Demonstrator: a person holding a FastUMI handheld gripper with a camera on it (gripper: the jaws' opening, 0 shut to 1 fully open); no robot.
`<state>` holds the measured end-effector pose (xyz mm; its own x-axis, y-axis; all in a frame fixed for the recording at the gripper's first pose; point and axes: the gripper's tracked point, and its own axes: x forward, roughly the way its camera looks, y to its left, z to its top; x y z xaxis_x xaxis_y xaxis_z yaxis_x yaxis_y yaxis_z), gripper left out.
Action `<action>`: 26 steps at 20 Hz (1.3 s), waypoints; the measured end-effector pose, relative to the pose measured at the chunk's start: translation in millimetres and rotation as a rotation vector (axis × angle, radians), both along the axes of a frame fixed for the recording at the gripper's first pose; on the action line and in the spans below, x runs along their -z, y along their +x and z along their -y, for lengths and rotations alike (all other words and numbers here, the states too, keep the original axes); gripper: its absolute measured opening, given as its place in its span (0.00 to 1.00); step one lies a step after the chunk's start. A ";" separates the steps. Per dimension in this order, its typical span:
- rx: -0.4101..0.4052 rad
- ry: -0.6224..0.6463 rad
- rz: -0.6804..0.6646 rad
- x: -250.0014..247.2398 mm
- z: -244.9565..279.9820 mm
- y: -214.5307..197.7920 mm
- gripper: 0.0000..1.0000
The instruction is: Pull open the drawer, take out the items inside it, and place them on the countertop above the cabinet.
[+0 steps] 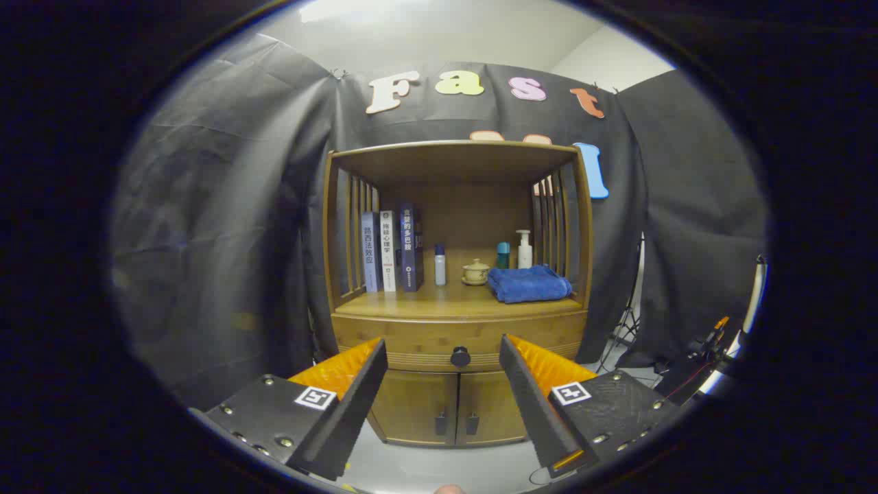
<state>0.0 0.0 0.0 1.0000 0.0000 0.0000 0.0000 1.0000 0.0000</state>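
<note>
The hand-held two-finger gripper hangs with its fingers spread wide, holding nothing and touching nothing, aimed at a wooden cabinet set against the black cloth wall. Between the fingertips and well beyond them sits the round dark knob of the closed wooden drawer; its contents are hidden behind the shut front. Above it, the cabinet's wooden countertop carries three upright books at the left, a small white bottle, a pale lidded ceramic cup, a teal bottle, a white pump dispenser and a folded blue towel at the right. Two lower cabinet doors with dark handles are partly covered by the fingers. A tripod leg and blurred equipment stand right of the cabinet, hard to make out.
</note>
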 end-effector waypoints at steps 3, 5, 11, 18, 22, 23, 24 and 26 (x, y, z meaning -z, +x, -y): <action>-0.004 0.003 0.000 -0.1 -2.3 -0.9 0.99; 0.004 -0.006 0.010 -2.0 -1.6 -2.4 0.99; 0.014 -0.021 0.036 -8.3 0.2 -4.2 0.99; 0.036 -0.003 0.032 -5.1 8.2 -3.2 0.98; 0.042 -0.021 0.036 -2.0 9.8 -2.1 0.99; 0.044 -0.027 0.036 1.7 10.2 0.5 0.98; 0.046 -0.028 0.030 6.3 9.7 3.8 0.99; 0.044 -0.025 0.016 17.0 8.9 12.9 0.99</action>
<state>12.9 -8.9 -17.0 0.9989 -0.0436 0.0163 0.0440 0.9987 -0.0242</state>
